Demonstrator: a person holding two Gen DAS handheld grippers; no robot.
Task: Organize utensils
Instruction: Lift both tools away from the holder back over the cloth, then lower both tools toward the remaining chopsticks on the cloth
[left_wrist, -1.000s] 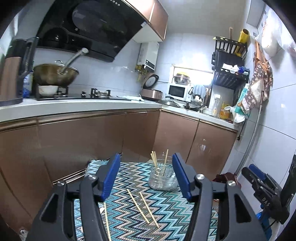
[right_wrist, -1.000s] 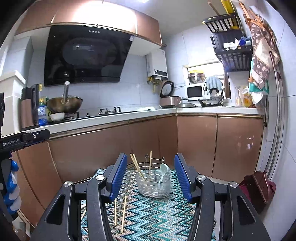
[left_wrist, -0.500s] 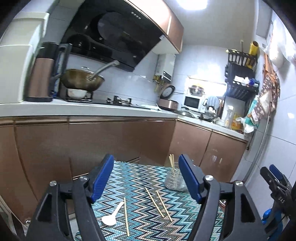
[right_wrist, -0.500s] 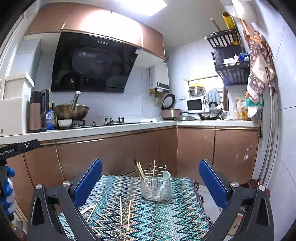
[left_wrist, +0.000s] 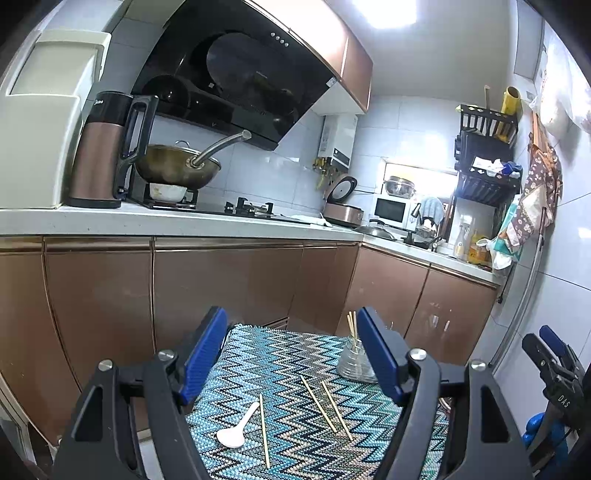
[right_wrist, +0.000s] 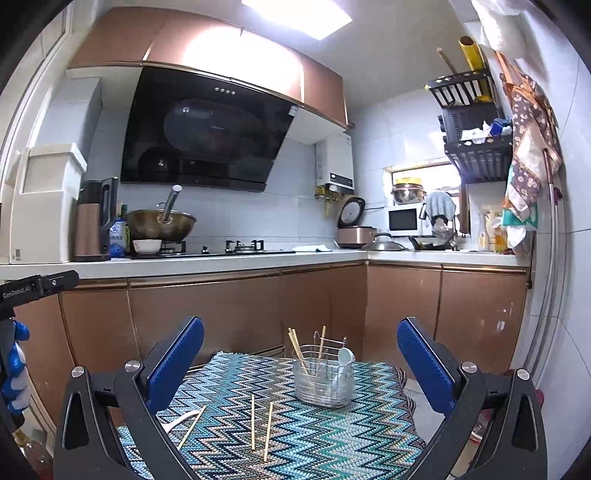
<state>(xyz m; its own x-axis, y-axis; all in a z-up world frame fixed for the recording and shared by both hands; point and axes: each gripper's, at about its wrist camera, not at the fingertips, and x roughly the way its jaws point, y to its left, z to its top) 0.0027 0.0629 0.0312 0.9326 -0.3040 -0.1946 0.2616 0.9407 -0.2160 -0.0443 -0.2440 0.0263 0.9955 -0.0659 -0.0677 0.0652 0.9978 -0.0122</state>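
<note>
A wire utensil holder (right_wrist: 324, 376) stands on a zigzag-patterned cloth (right_wrist: 303, 435), holding several chopsticks and a white spoon. It also shows in the left wrist view (left_wrist: 355, 363), partly behind a finger. Three loose chopsticks lie on the cloth: a pair (right_wrist: 260, 426) and a single one (right_wrist: 192, 426); in the left wrist view they are the pair (left_wrist: 327, 406) and the single (left_wrist: 264, 430). A white spoon (left_wrist: 236, 426) lies beside the single chopstick. My left gripper (left_wrist: 291, 354) is open and empty, above the cloth. My right gripper (right_wrist: 301, 365) is wide open and empty.
Brown kitchen cabinets (right_wrist: 221, 306) and a white counter (right_wrist: 221, 258) run behind the cloth. The counter carries a wok (right_wrist: 160, 221), kettle (right_wrist: 90, 225), rice cooker (right_wrist: 354, 229) and microwave (right_wrist: 404, 219). The right gripper's body shows at the right edge of the left wrist view (left_wrist: 554, 373).
Both grippers pulled back and up from the cloth, so more of it shows. The right gripper opened wider. The left gripper swung, bringing the loose spoon into view.
</note>
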